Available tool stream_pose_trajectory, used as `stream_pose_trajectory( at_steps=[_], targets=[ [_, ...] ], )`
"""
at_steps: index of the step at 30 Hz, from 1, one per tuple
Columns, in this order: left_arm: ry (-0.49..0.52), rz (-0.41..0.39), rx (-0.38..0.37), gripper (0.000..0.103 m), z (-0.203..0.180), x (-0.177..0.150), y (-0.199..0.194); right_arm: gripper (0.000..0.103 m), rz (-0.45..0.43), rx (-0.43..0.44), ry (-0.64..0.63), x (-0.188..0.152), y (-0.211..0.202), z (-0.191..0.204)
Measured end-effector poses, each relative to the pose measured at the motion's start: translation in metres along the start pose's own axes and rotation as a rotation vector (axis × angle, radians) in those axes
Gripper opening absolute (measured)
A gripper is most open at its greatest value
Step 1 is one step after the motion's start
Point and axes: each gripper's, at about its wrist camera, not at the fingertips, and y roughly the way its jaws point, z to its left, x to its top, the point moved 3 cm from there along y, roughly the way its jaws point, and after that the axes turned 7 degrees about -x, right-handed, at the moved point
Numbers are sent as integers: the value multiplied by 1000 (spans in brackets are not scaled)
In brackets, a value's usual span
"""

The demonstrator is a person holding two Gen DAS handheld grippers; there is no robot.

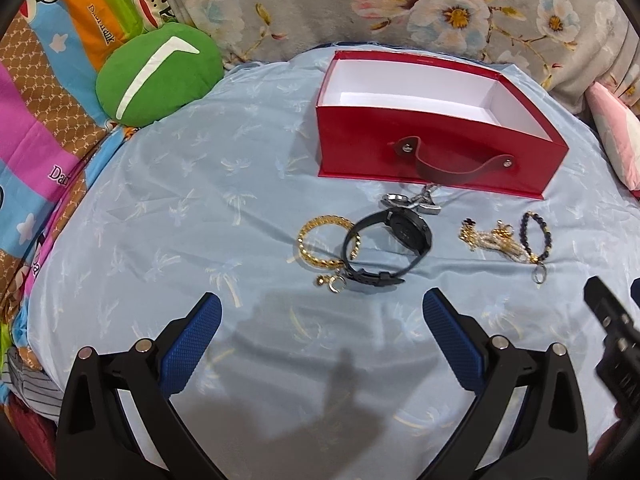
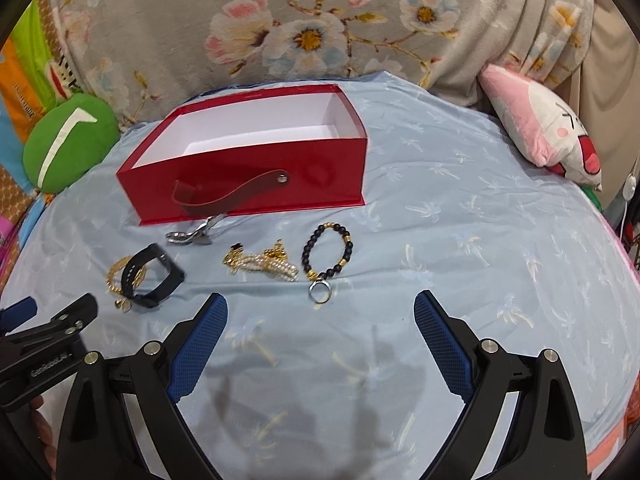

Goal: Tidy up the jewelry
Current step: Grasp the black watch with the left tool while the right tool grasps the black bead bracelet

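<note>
An open red box [image 1: 360, 148] [image 2: 320, 172] with a white inside and a strap handle stands on the light blue cloth. In front of it lie a black watch [image 1: 390, 246] [image 2: 150, 280], a gold chain bracelet [image 1: 316, 246] [image 2: 116, 278], a silver watch [image 1: 412, 201] [image 2: 192, 232], a tangle of gold and pearl jewelry [image 1: 492, 240] [image 2: 260, 266], and a dark bead bracelet [image 1: 536, 236] [image 2: 328, 252] with a silver ring [image 2: 319, 292]. My left gripper [image 1: 322, 308] is open, just short of the black watch. My right gripper [image 2: 320, 306] is open, just short of the ring.
A green round cushion [image 1: 156, 74] [image 2: 68, 144] lies at the back left and a pink cartoon pillow [image 2: 548, 124] at the back right. A floral blanket [image 1: 400, 4] rises behind the box. Colourful bedding [image 1: 48, 80] lies to the left.
</note>
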Motion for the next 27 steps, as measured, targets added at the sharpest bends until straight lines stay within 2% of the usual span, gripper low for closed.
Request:
stream_pose_trajectory(
  at_steps=[5,8,12,14,19,25,27],
  targets=[
    [-34,35,-16,98,14,5,21,90,22,-4,38,9,31,-11],
    [-80,45,-10,98,29,8,34,80,35,8,27,15,48,-11],
    [-118,59,-10,98,44,12,45,59,79,35,32,23,73,-10],
    [-147,60,-20,98,52,14,48,53,91,46,41,26,83,-10],
    [-177,74,-74,98,54,19,56,51,98,26,42,34,104,-10],
    [-113,94,-98,98,25,29,73,50,126,23,55,37,126,-11],
    [-100,106,-102,98,18,30,80,45,139,28,56,37,132,-11]
  ],
)
